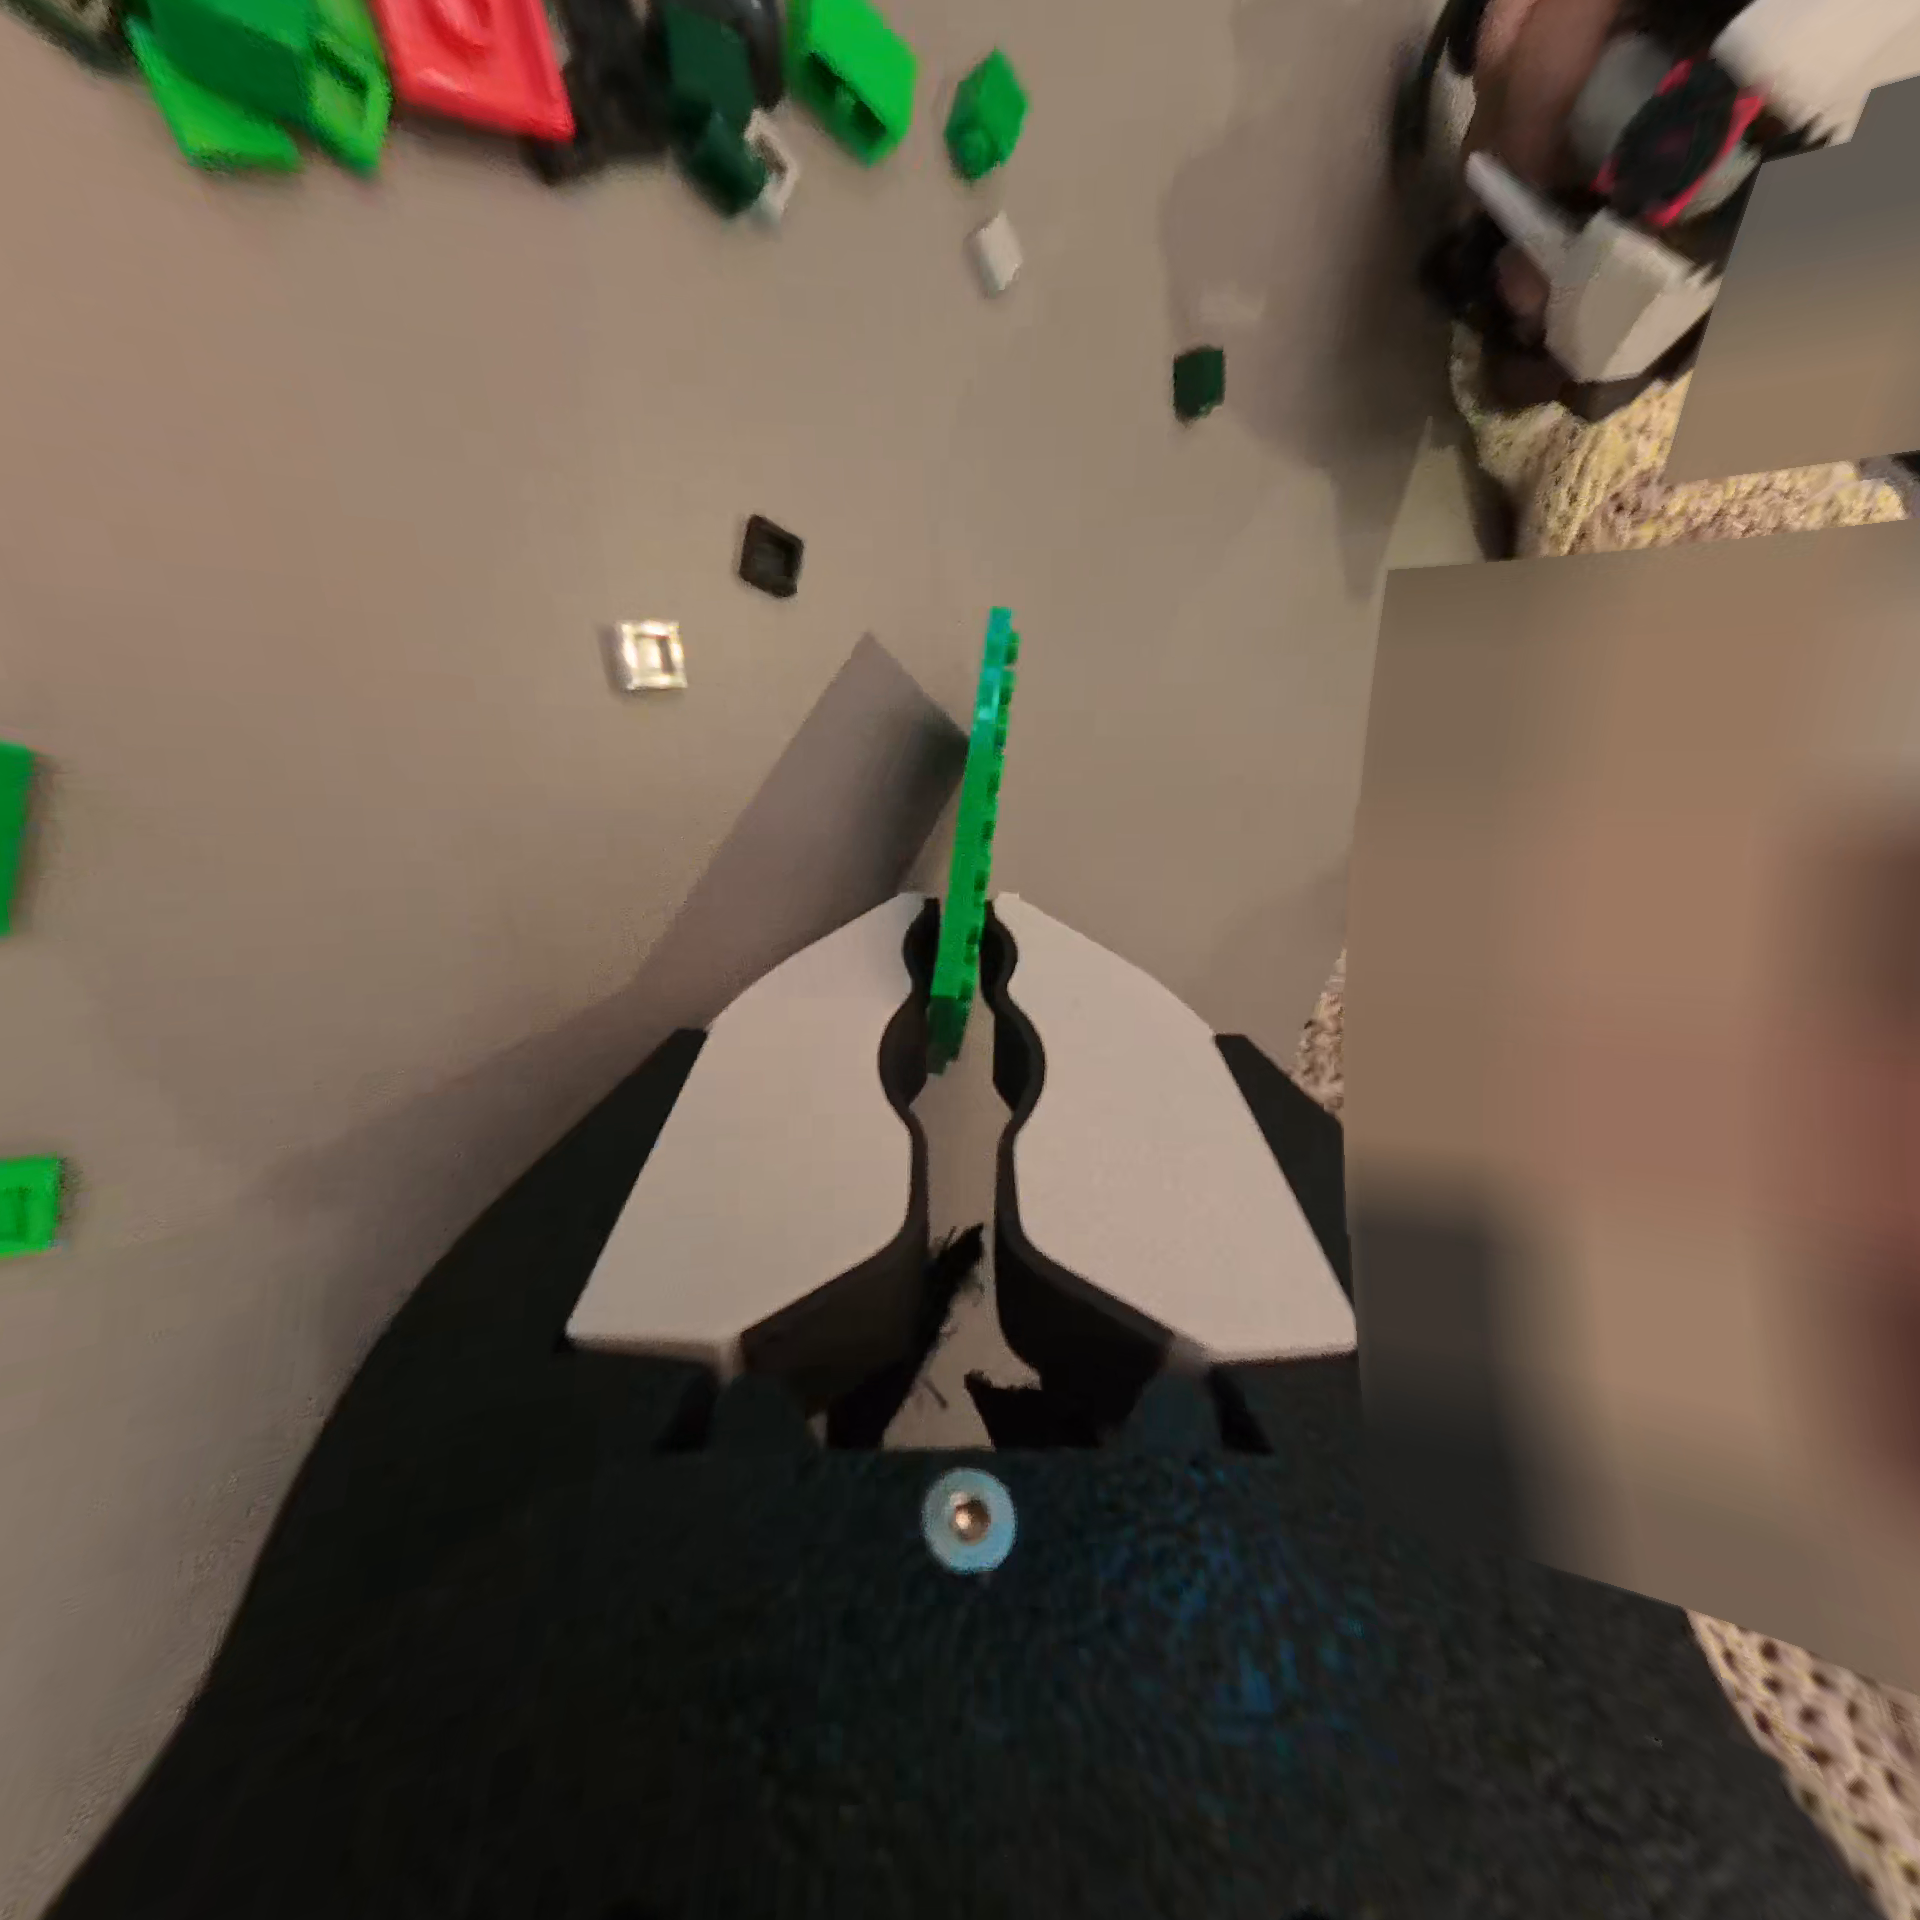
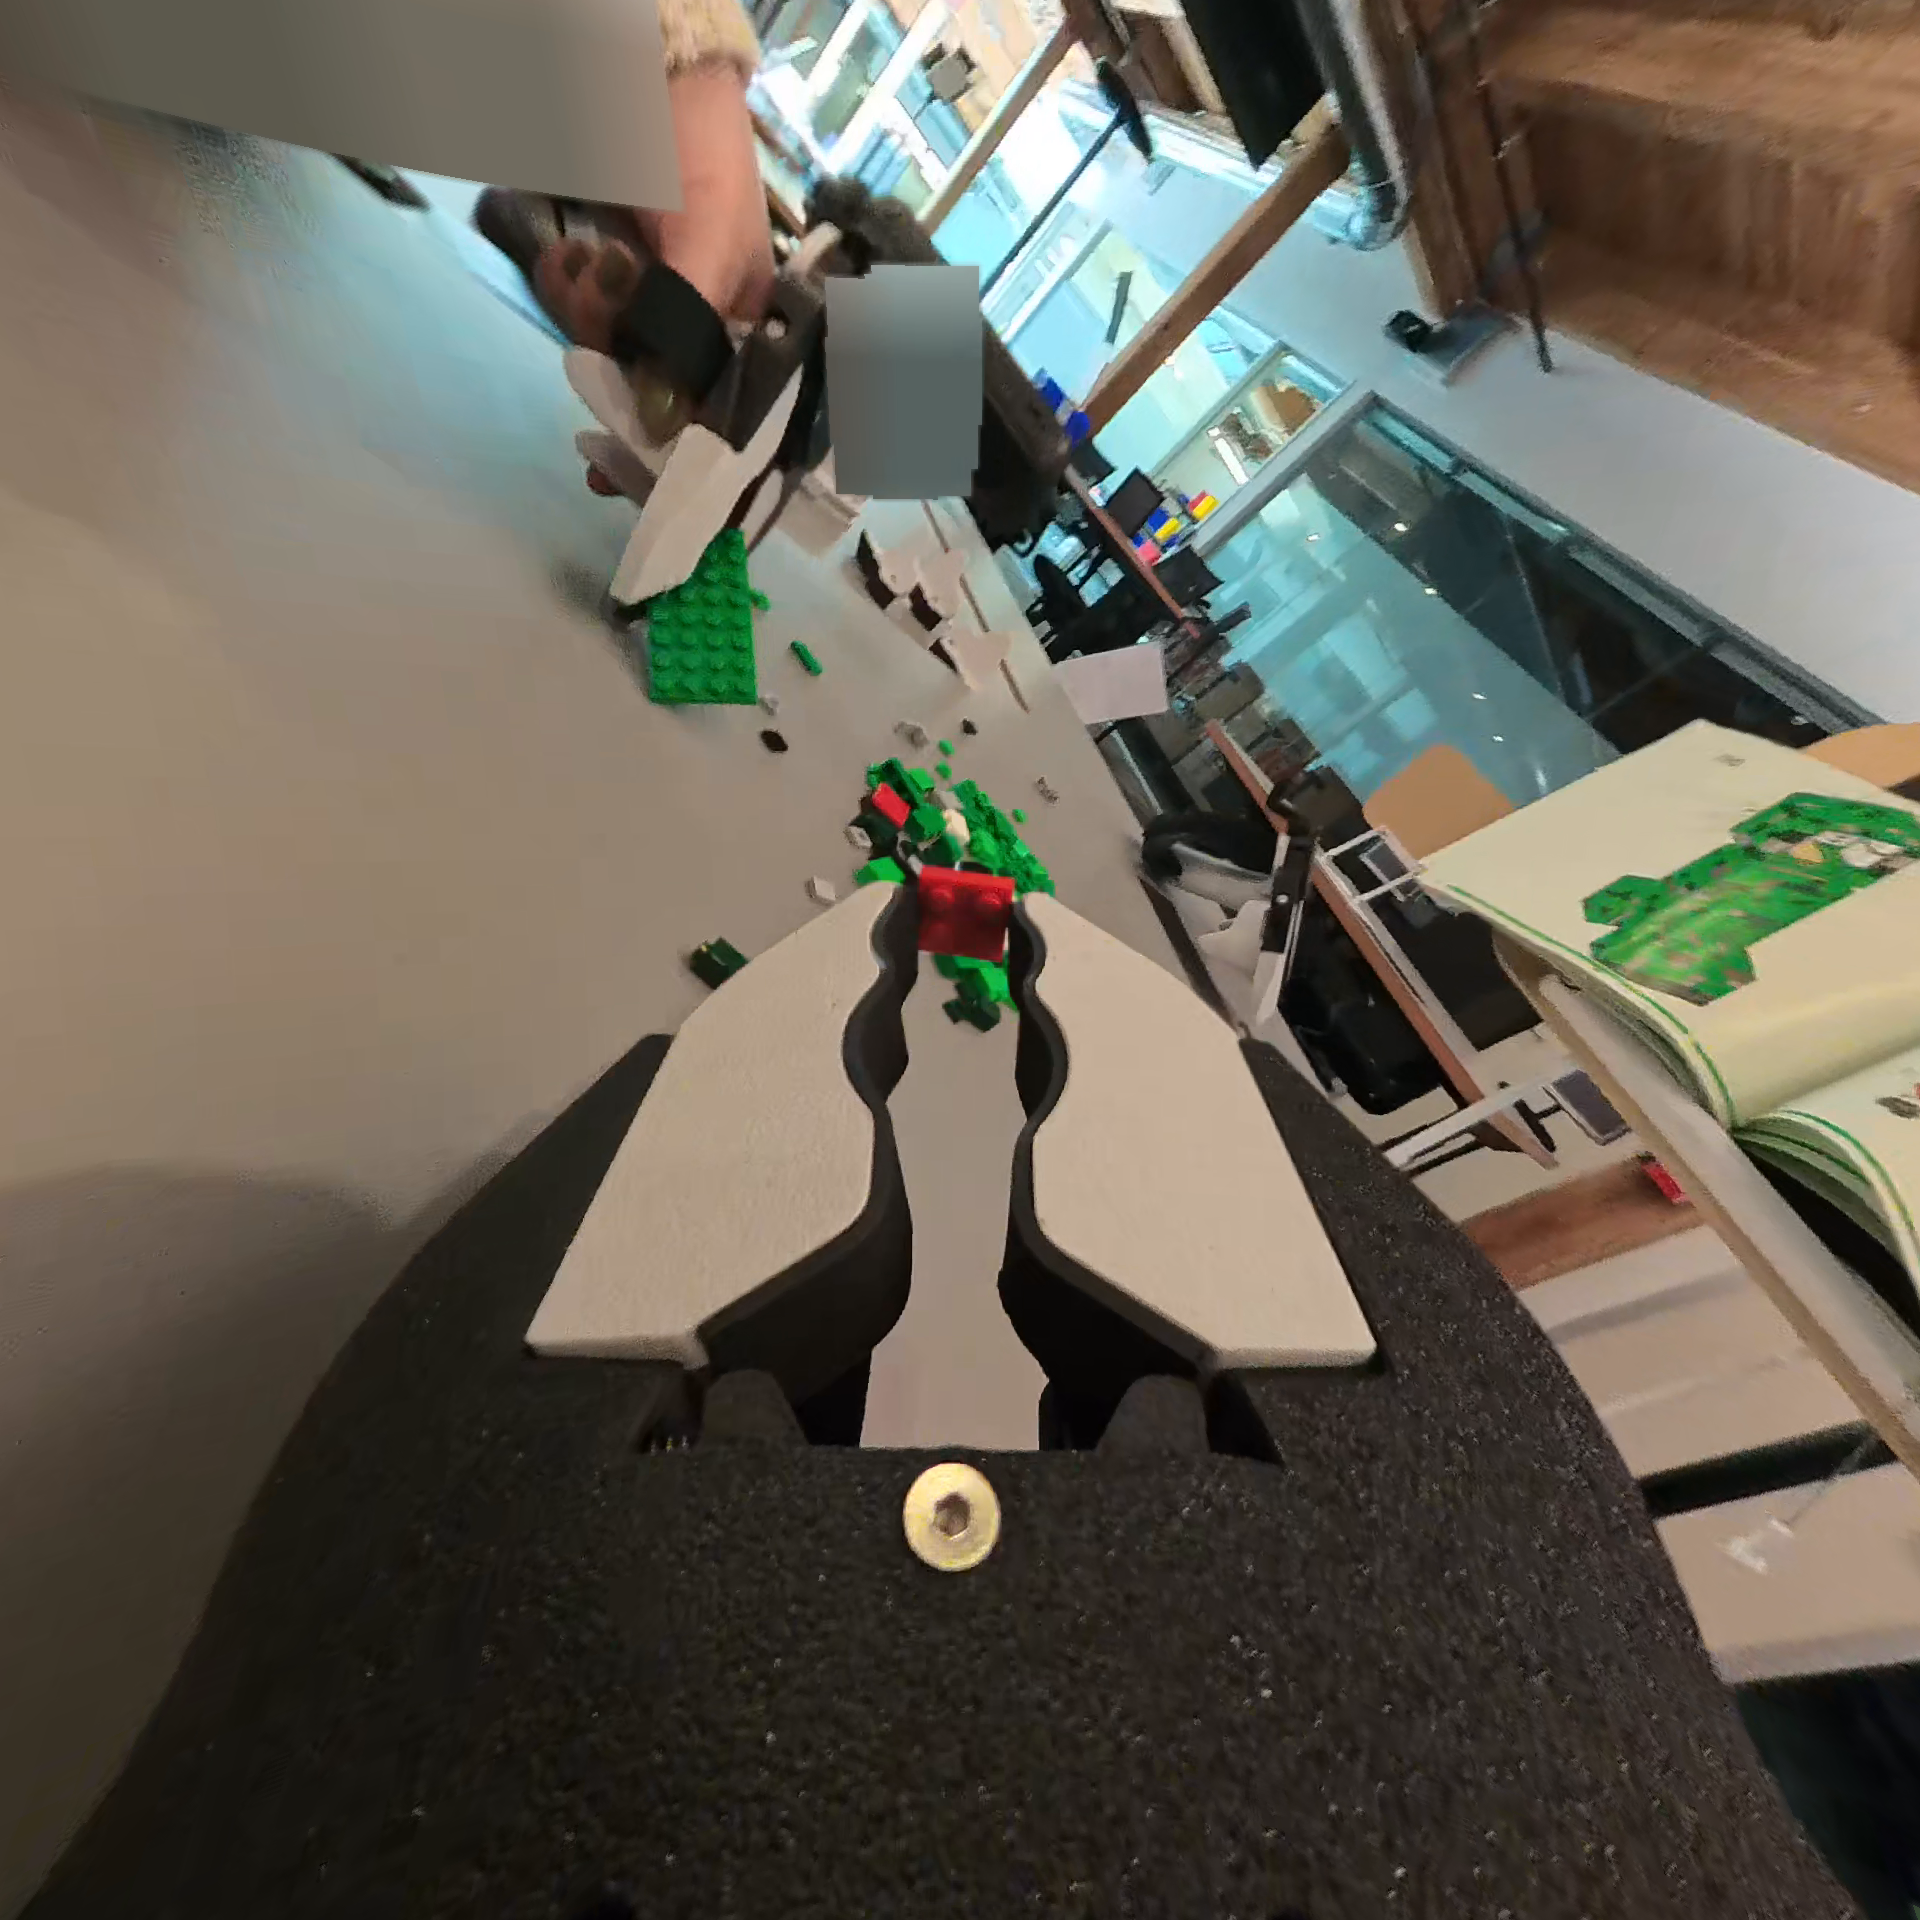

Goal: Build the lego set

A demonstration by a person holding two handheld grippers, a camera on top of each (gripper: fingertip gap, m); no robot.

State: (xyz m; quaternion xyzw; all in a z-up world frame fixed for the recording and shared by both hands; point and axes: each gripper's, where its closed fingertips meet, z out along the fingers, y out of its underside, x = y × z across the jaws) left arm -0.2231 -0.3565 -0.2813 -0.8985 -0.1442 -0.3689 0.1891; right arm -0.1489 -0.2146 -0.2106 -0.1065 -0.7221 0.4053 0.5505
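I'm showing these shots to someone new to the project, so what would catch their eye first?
Probably the flat green plate, pinched edge-on in the left tongs and sticking out over the grey table. Next, the small red brick gripped at the tips of the right tongs, just in front of a jumbled pile of green pieces. Off to the right, an open instruction booklet shows a green model.

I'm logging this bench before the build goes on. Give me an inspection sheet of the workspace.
Surface: grey table, matte.
Job's things: green plate held on edge; red brick held; instruction book open at right.
Clutter: brick pile, loose small pieces scattered around.
Grippers: left tongs shut on green plate; right tongs shut on red brick.
Cables: nothing seen.
Surroundings: desks, glass partitions.
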